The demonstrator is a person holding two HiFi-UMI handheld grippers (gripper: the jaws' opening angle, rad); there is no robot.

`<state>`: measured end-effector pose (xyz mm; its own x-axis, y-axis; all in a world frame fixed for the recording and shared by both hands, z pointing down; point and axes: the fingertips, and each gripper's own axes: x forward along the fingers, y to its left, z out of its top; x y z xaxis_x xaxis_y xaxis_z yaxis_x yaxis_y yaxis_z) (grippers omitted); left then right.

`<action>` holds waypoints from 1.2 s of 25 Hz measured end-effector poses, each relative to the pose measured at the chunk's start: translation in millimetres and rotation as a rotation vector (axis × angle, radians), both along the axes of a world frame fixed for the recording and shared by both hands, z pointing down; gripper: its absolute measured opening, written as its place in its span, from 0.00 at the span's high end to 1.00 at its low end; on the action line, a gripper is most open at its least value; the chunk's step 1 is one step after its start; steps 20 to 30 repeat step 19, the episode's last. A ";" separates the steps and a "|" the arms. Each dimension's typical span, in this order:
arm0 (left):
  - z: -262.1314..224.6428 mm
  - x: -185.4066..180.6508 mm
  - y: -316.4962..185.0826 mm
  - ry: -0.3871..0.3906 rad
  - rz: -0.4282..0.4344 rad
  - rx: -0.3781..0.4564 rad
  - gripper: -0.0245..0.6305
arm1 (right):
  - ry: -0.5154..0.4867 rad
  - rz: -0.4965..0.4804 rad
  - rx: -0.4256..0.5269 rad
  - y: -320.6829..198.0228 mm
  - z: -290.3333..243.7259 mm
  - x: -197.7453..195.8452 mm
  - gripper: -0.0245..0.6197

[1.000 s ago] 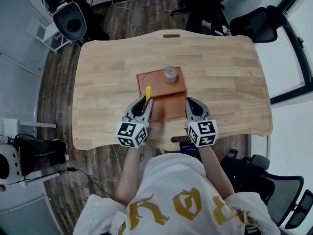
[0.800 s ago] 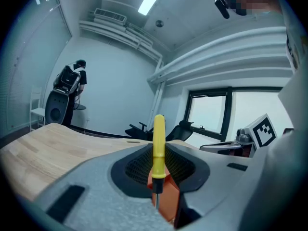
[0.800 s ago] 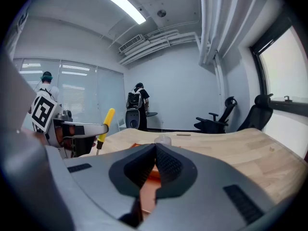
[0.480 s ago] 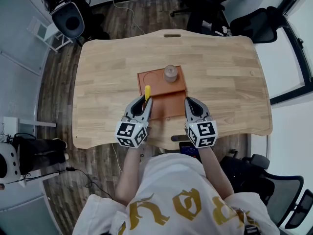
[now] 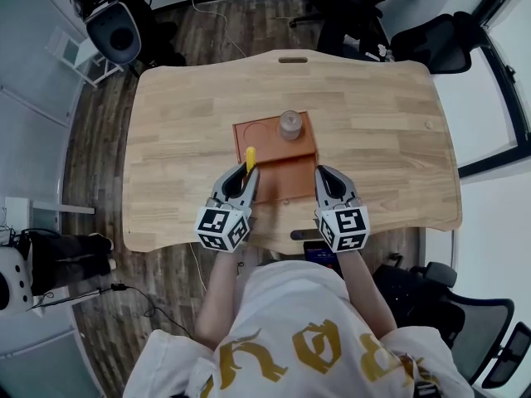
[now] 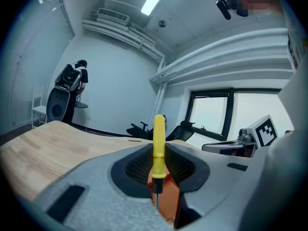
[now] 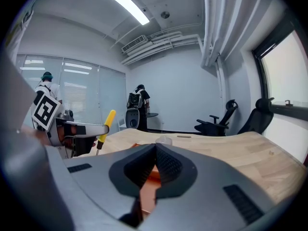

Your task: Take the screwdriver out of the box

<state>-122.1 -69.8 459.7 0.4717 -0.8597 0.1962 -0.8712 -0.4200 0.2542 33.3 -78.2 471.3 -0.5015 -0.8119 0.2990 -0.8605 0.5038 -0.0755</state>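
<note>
1. Left gripper [image 5: 246, 177] clamps the yellow-handled screwdriver [image 5: 250, 157] upright.
2. Right gripper [image 5: 320, 176], at its 3 o'clock, is closed and empty.
3. The screwdriver seems lifted but hangs over the orange box [image 5: 294, 162]; carrying it clear remains.

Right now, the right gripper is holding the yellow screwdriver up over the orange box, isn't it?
Not quite. It is the left gripper, not the right one, whose jaws hold the yellow screwdriver up over the orange box. The left gripper view shows the screwdriver standing between its jaws.
</note>
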 end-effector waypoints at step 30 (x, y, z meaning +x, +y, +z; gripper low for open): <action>6.9 4.5 -6.7 0.006 0.010 -0.016 0.85 | 0.007 0.003 -0.010 -5.9 6.6 3.2 0.95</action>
